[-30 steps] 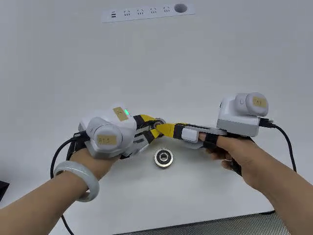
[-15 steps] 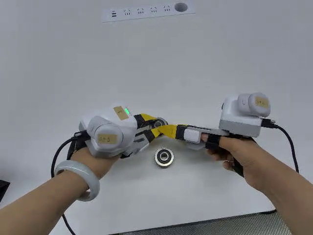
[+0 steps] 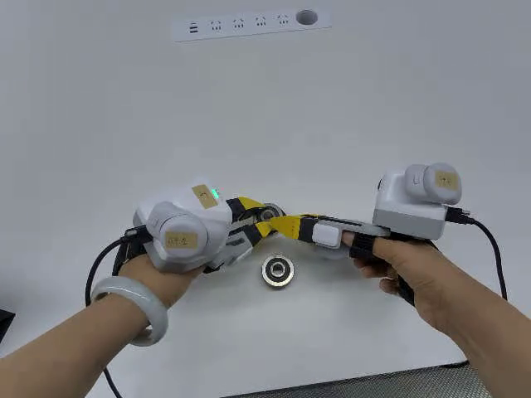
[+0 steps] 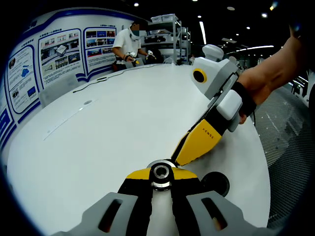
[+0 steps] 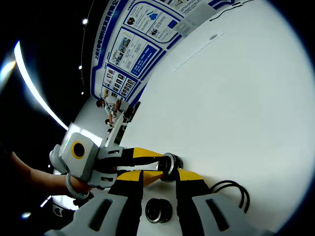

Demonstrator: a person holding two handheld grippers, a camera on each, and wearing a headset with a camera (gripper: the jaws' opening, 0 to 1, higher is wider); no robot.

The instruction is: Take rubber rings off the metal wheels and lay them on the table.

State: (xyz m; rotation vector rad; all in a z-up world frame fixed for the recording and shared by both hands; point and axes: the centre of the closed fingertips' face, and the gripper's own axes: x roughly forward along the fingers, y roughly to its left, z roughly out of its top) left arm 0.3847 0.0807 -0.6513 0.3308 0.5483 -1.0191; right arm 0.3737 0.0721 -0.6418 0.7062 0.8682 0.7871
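Observation:
My left gripper (image 3: 262,219) (image 4: 161,172) is shut on a small metal wheel (image 3: 268,216) (image 4: 161,173) (image 5: 170,164), held a little above the white table (image 3: 274,108). A black rubber ring (image 5: 175,162) runs round that wheel's rim. From the right, my right gripper (image 3: 280,223) (image 5: 161,178) meets it tip to tip. Its yellow jaws are drawn in close and pinch the ring at the wheel's edge (image 4: 176,158). A second wheel (image 3: 277,269) (image 5: 157,210) (image 4: 215,183) lies flat on the table just below both grippers.
A white power strip (image 3: 251,21) lies at the table's far edge. Black cable (image 3: 98,267) trails from the left gripper, and another (image 3: 489,240) from the right. The table's near edge (image 3: 348,381) runs close below my hands. A person (image 4: 127,44) stands beyond the far end.
My right gripper has drawn slightly to the right and down, its yellow tip still at the held wheel. The left gripper and the wheel on the table have stayed put.

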